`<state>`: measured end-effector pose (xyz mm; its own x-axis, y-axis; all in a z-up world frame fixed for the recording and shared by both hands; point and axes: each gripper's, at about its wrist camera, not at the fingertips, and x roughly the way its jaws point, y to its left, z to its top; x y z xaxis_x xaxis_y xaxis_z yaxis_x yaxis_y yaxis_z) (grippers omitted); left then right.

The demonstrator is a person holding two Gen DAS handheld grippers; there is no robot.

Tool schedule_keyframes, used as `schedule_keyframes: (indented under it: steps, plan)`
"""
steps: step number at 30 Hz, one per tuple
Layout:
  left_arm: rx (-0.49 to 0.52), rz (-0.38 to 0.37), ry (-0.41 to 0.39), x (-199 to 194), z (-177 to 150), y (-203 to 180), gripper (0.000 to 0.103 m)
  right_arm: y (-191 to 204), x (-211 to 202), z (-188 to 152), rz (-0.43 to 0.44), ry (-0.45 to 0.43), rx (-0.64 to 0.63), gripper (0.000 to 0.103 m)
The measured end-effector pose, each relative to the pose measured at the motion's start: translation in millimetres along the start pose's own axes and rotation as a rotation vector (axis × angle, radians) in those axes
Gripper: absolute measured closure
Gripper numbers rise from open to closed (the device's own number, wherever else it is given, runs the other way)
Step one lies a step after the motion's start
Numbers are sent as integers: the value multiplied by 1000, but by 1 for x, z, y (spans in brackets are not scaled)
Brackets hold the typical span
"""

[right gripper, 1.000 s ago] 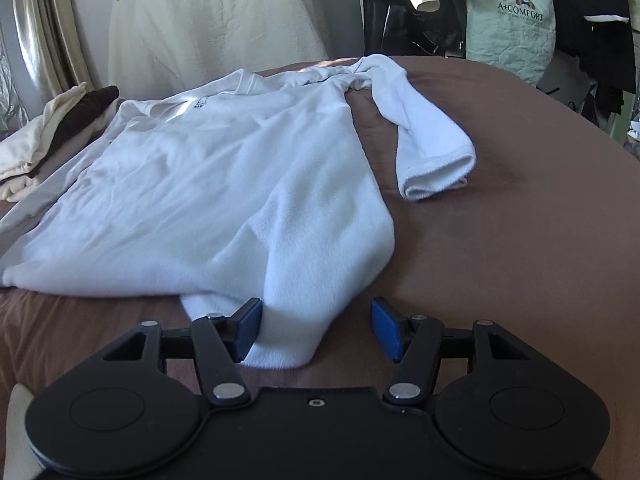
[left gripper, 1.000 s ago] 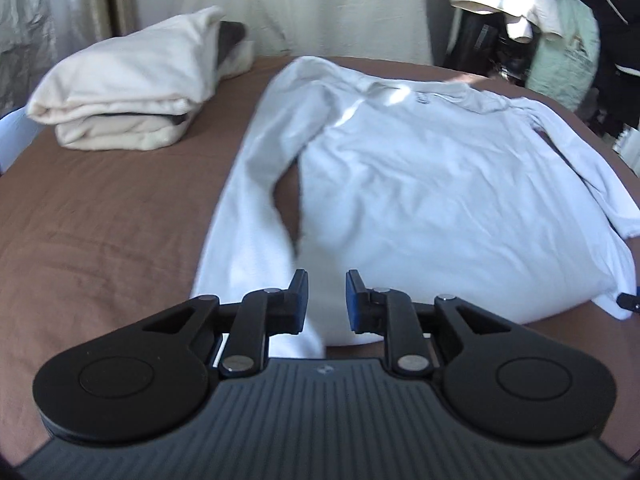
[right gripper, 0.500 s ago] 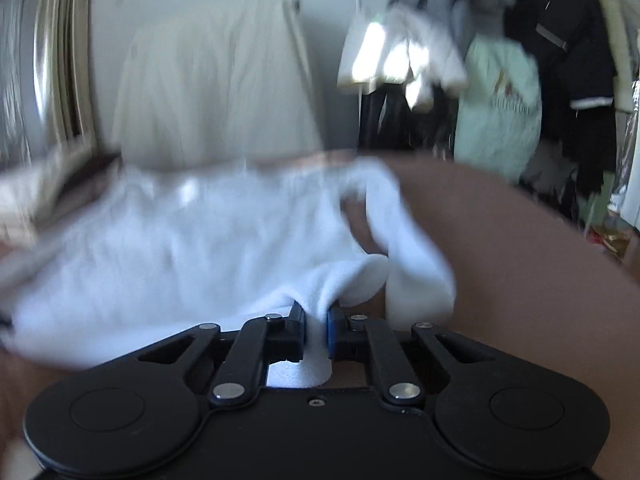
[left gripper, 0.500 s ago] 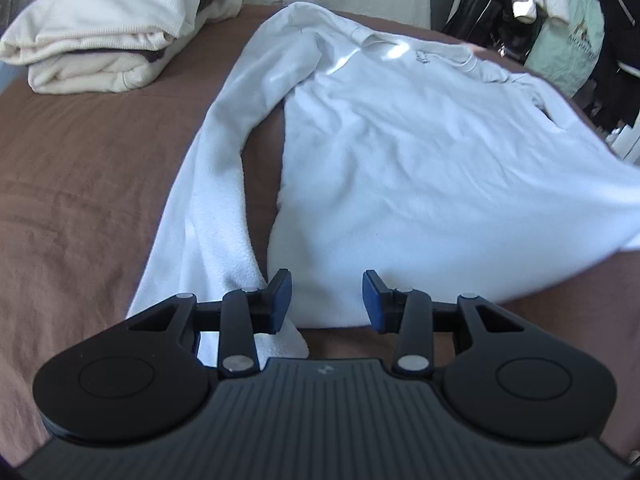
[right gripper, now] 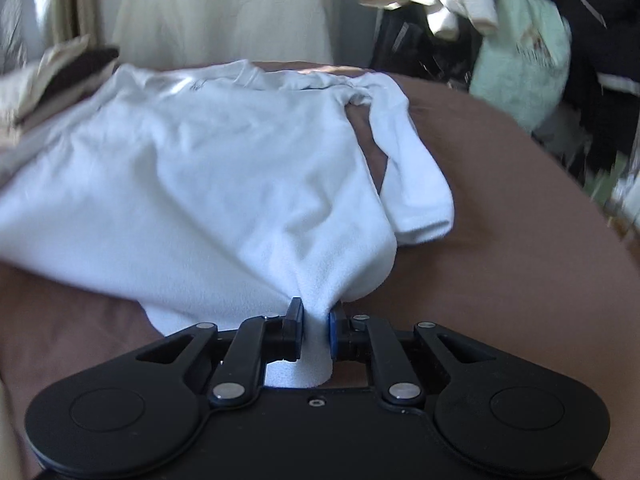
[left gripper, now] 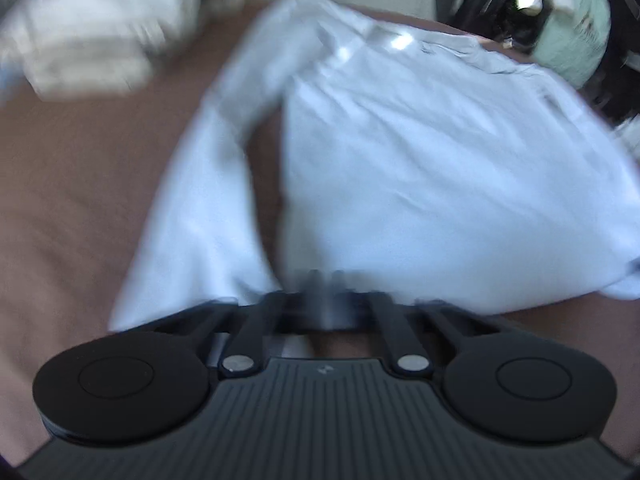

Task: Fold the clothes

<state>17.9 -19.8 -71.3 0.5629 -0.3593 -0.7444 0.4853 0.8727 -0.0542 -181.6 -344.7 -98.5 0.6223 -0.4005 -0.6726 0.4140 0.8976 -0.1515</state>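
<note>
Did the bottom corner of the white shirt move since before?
Yes. The right gripper pinched the white shirt hem, bunching it up off the brown cover.

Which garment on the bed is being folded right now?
Look at the brown bed. Spread flat across its middle lies a white long-sleeved shirt, its hem pinched by the right gripper. Unlike the cream folded pile at the far corner, it lies unfolded.
</note>
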Motion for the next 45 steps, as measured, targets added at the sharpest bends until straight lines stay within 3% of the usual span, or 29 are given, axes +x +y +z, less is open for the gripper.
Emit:
schedule_keyframes:
  steps: [2,4,6,10,14,16,17,19,20,21,22,23,24,26,28,29,30,36,42,45]
  plan:
    - [55,71,-104,-18,4,-7,103,8,-12,7,-53,-53,-72,91]
    - [-2,41,-153,-28,9,2,103,13,-24,18,-91,-118,-123,91]
    - [-63,-8,-140,-24,10,13,103,13,-31,30,-109,-168,-121,91]
    - [-131,-68,-37,-9,5,20,100,-1,-33,40,-78,-180,8,92]
    - [-153,-135,17,-5,0,21,93,-8,-47,33,-102,-195,-21,93]
    - [-135,-149,93,6,-4,15,85,-12,-51,31,-133,-209,-25,93]
    - [-123,-140,136,11,-8,13,79,-16,-51,30,-127,-205,-1,93]
    - [-83,-129,173,19,-14,5,78,-29,-48,25,-40,-171,91,93]
    - [-65,-125,191,23,-16,1,72,-37,-47,21,11,-153,147,93]
    - [-74,-143,189,25,-17,0,58,-44,-45,17,62,-134,203,93]
    - [-84,-160,187,28,-17,-2,48,-47,-43,12,78,-125,213,93]
    - [-93,-177,185,30,-17,-4,29,-48,-41,8,90,-117,218,93]
    - [-102,-195,183,32,-18,-6,18,-50,-39,3,103,-109,223,93]
    - [-94,-180,181,39,-19,-13,22,-43,-37,-1,99,-96,174,93]
    - [1,-94,135,38,-18,-26,53,-35,-35,-2,104,-84,122,92]
    - [24,-85,117,35,-16,-28,74,-31,-34,-4,118,-73,105,92]
    - [43,-78,98,33,-15,-30,84,-27,-34,-5,120,-70,89,92]
    - [-102,-181,-92,-4,-4,-6,86,-21,-35,-6,111,-89,47,92]
    - [-27,-156,-154,-12,-1,-17,86,-27,-46,-6,100,-88,57,92]
    - [-101,-183,-297,-36,4,-6,86,-26,-55,0,56,-145,-6,94]
